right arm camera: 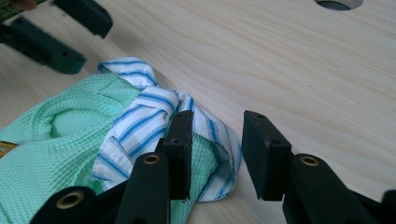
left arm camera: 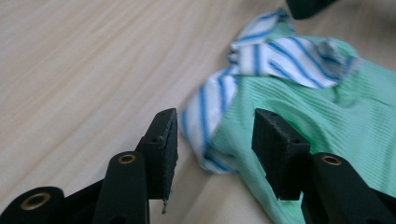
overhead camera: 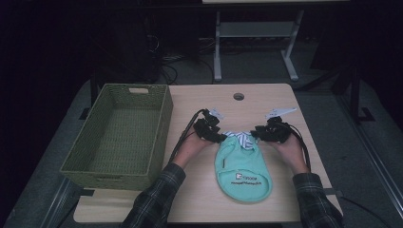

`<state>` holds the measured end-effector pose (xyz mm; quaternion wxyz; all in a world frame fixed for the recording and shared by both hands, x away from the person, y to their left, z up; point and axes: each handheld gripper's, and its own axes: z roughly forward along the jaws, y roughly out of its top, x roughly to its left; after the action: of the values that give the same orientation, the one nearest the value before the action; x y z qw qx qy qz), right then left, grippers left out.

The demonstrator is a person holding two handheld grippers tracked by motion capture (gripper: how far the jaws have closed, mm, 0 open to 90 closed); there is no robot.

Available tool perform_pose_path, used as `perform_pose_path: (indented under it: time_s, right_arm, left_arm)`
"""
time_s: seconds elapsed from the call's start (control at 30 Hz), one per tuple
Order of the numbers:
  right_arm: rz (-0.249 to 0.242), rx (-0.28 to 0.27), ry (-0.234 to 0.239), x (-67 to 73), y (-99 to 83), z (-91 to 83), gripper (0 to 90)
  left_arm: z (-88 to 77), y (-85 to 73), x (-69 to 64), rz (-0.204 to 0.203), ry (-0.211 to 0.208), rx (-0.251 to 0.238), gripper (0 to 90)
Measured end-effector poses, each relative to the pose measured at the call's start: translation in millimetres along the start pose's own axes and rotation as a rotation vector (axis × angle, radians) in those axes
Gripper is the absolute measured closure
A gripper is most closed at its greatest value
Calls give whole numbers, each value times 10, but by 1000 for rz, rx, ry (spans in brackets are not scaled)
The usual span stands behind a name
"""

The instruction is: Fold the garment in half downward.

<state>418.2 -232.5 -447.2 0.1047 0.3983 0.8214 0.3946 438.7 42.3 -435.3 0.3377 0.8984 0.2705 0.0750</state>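
1. Left gripper (overhead camera: 223,137) sits at the top left corner of the green garment (overhead camera: 243,168); in its own view I see its jaws apart, with the striped blue-and-white collar (left arm camera: 205,116) and a fold of green cloth lying between them, neither pad pressing on the fabric.
2. Right gripper (overhead camera: 254,134) is at the top right of the garment. Its jaws stand apart too. One pad lies against the striped collar edge and the other is over bare wood, so I read no clamp on the cloth.
3. From the high view I see the garment lying flat on the counter (overhead camera: 266,102), collar end away from the person, a dark printed label near its lower hem.
4. Both hands come in from below, sleeves in dark plaid, one at each side of the collar.
5. At the left of the counter stands a green woven basket (overhead camera: 164,118), well apart from the garment.
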Motion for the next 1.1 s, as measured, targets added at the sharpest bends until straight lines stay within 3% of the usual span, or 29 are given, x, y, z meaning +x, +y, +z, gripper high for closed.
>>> perform_pose_path:
  time_s: [0.2, 0.4, 0.53, 0.73, 0.9, 1.1]
  right_arm:
    - [2, 6, 15, -55, -34, 67, 632]
    - [3, 54, 19, -86, -99, 179, 635]
    - [-30, 64, 20, -68, -114, 214, 649]
    - [-62, 69, 12, -52, -131, 210, 688]
    - [-62, 72, 30, -38, -133, 215, 781]
    - [-43, 75, 47, -44, -133, 215, 844]
  left_arm:
    - [131, -10, 86, -27, -10, 13, 494]
    - [213, -14, 141, -42, -19, 12, 487]
    - [279, -26, 133, -24, -11, 48, 482]
    - [290, -33, 112, -2, 0, 56, 496]
    - [292, -25, 95, 12, -2, 55, 625]
    - [284, -10, 92, 12, -44, 77, 826]
